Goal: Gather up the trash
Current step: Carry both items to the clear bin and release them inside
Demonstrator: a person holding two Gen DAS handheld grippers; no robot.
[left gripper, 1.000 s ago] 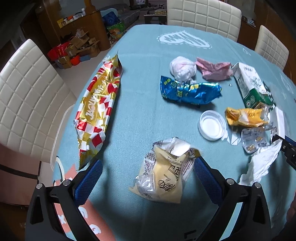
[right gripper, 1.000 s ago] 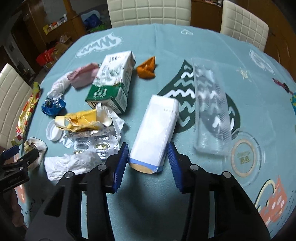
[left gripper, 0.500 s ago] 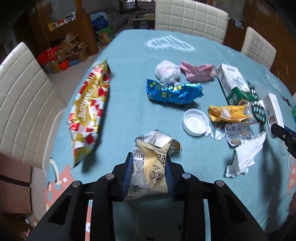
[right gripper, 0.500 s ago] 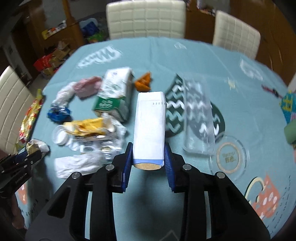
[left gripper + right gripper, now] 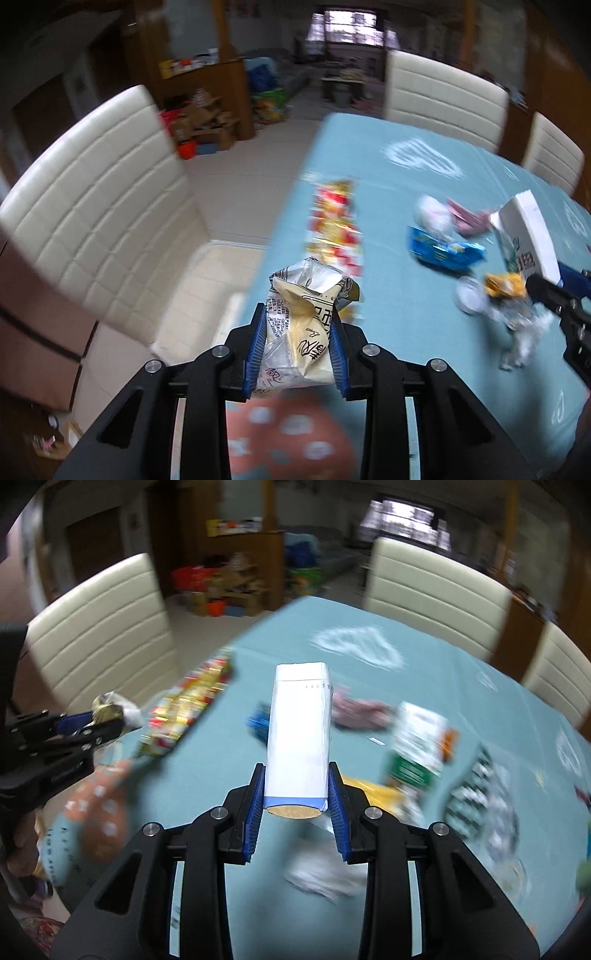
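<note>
Left fingers (image 5: pixel 297 349) squeezed tight on a crinkly yellow snack wrapper (image 5: pixel 303 325), light and soft, best pinched mid-body. Right fingers (image 5: pixel 296 812) clamped on a white paper-wrapped roll (image 5: pixel 298 738), stiff, light, held by its near end. Both lifted above the teal surface (image 5: pixel 388 295). More trash lying there: red-gold bag (image 5: pixel 334 225), blue wrapper (image 5: pixel 443 251). Cream chairs (image 5: pixel 99 218) around.

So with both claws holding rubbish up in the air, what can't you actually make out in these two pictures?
- Left wrist view: motion blur smears the red-and-gold wrapper print.
- Left wrist view: the right gripper is cut off by the frame edge.
- Right wrist view: the white pack hides the blue wrapper behind it.
- Right wrist view: the crumpled tissue is blurred and partly hidden by the right gripper's finger.
- No bin shows in either view.
</note>
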